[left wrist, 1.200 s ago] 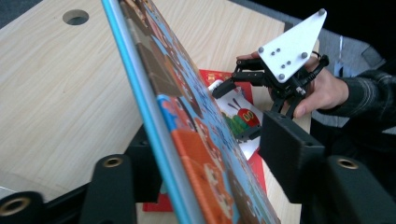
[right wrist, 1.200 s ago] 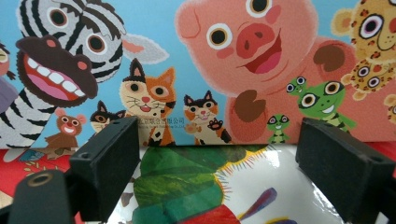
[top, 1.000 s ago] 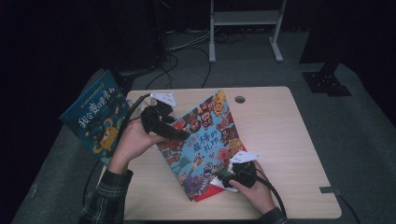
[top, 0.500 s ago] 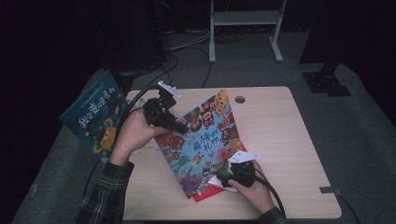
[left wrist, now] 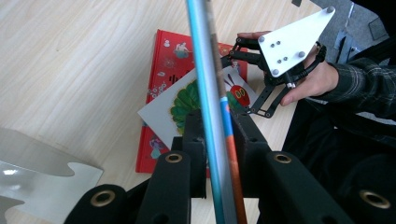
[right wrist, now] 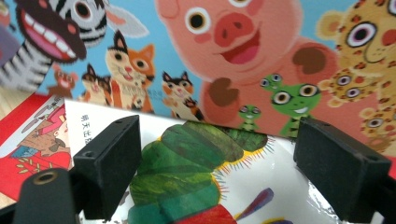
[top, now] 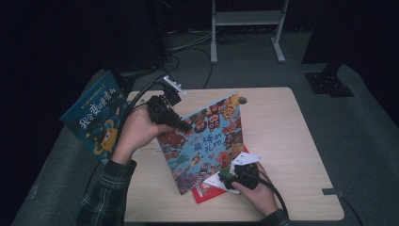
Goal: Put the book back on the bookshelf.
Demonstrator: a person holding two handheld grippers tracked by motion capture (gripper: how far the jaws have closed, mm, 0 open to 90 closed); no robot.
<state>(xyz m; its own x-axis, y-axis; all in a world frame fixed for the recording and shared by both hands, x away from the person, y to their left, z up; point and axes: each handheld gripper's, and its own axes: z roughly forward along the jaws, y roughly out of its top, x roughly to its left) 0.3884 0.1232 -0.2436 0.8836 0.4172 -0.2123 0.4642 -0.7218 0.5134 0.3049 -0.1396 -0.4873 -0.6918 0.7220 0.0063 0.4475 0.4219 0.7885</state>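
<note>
Clamped in left gripper (top: 181,125) jaws: glossy animal picture book (top: 207,141), tilted, Chinese title unreadable. Right gripper (top: 228,176) jaws spread over caterpillar book (right wrist: 196,186).

Blue animal-patterned book (top: 207,141); red book (left wrist: 168,60)

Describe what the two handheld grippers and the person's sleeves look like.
Both the left gripper and the right gripper are black, with blocky two-jaw ends and brass-coloured pivot rivets. Each carries a pale three-cornered plate with small screw holes, and a black cable trails from each. The sleeves are dark plaid.
</note>
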